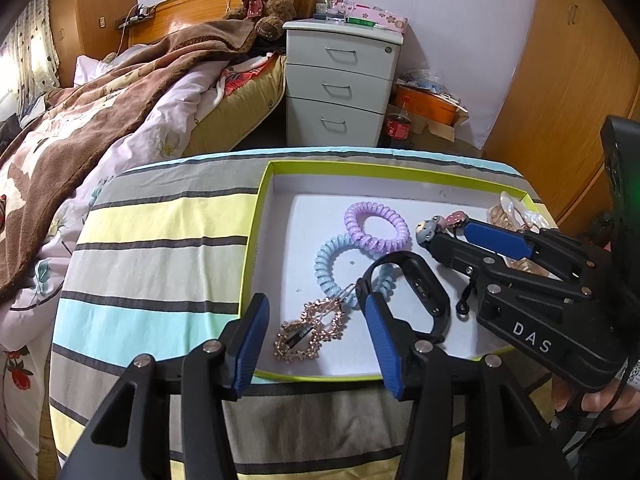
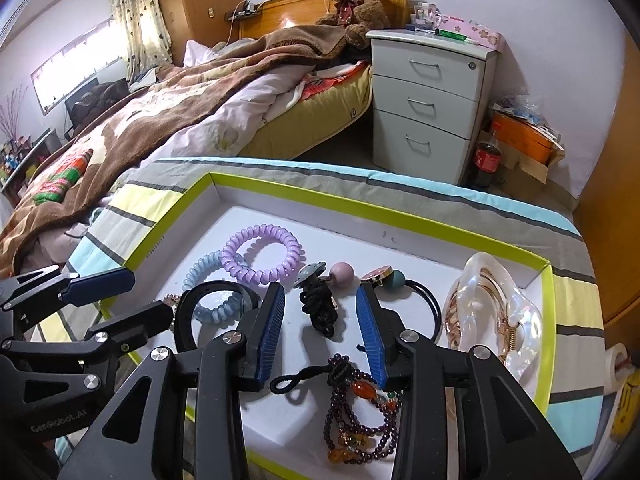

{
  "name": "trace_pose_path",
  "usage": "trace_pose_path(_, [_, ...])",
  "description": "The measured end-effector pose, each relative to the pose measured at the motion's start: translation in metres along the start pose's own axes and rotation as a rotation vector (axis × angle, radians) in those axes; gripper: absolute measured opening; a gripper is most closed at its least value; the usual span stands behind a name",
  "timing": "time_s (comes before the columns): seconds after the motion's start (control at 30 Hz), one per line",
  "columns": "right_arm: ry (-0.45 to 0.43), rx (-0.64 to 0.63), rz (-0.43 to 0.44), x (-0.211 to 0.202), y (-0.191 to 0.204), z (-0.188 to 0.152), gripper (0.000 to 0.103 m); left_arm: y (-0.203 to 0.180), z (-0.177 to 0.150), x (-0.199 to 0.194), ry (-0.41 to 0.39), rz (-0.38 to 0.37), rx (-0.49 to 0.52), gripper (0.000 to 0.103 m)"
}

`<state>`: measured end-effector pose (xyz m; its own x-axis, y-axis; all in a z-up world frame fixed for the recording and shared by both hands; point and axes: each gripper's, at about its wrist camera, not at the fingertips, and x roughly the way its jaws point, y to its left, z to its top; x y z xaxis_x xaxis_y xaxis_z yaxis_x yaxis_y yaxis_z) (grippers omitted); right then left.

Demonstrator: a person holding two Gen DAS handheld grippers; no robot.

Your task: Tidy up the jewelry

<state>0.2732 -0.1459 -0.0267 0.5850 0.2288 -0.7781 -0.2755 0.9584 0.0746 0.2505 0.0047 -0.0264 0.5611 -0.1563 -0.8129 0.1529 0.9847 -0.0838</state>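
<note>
Behind the striped cloth (image 1: 152,240) stood a bed (image 1: 100,120) and a drawer unit (image 1: 340,84). On the cloth lay a green-rimmed tray (image 2: 548,320) with jewelry inside. Both grippers hung over it with jaws apart, gripping nothing: the left gripper (image 1: 312,332) above a gold clip (image 1: 312,330), the right gripper (image 2: 322,328) above a black cord (image 2: 320,308), near a bead bracelet (image 2: 360,416). Two coil ties (image 2: 262,254) lay touching.
</note>
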Motion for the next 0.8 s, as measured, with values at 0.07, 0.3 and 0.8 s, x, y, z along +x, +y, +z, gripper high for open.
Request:
trace_pose_path(0.07, [-0.017,0.011,0.002,-0.007,0.0,-0.002,0.039,-0.001,-0.001,-0.003,-0.01,-0.004,-0.004,0.053])
trace_pose_path(0.3, [-0.085,0.066,0.015,-0.037,0.0,-0.016,0.05,-0.009,-0.009,-0.024,-0.081,0.023,-0.014,0.053])
trace_pose_path(0.8, [-0.199,0.133,-0.069,-0.104,0.008,-0.059,0.05,-0.021,-0.049,-0.076,-0.19,0.082,-0.034,0.053])
